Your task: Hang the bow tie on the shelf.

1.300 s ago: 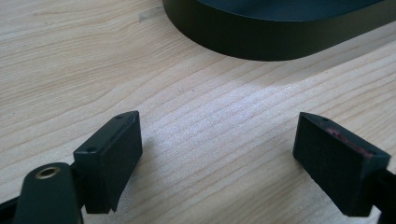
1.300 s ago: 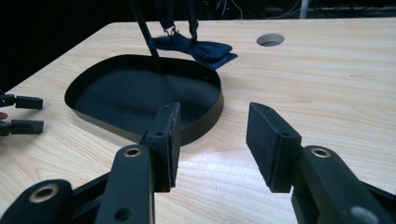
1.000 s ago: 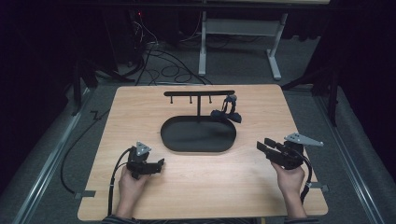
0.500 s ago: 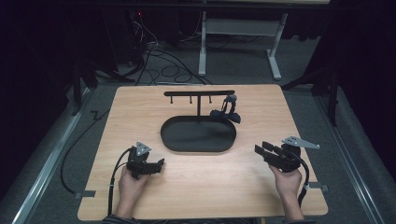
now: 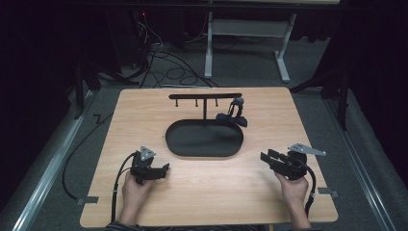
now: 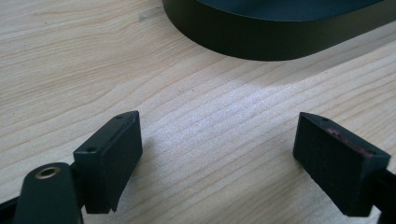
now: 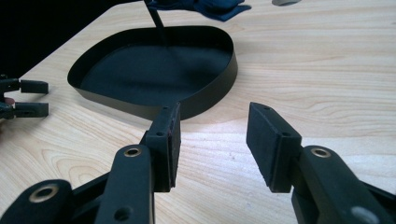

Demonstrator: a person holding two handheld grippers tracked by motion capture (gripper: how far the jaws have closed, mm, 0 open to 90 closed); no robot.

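Note:
A black oval tray [image 5: 178, 144] lies in the middle of the wooden table, with a black T-shaped rack [image 5: 205, 96] rising from its far side. A dark blue object [image 5: 233, 117] hangs at the rack's right end, down by the tray's far right rim; what it is I cannot tell. My left gripper [image 5: 163, 169] rests near the front left, its jaws open wide over bare wood [image 6: 219, 135], and the tray wall [image 6: 261, 44] lies just ahead. My right gripper [image 5: 266, 159] is open at the front right, aimed at the tray [image 7: 205, 100] with nothing between its jaws [image 7: 212, 126].
Table edges run close behind both hands. Cables trail from each gripper off the near edge. Beyond the table are a dark floor with loose cables [image 5: 159, 57] and a grey stand frame [image 5: 250, 33]. Bare wood lies between the tray and the two grippers.
My right gripper has edged slightly left and toward the near edge. The left gripper, tray and rack have not moved.

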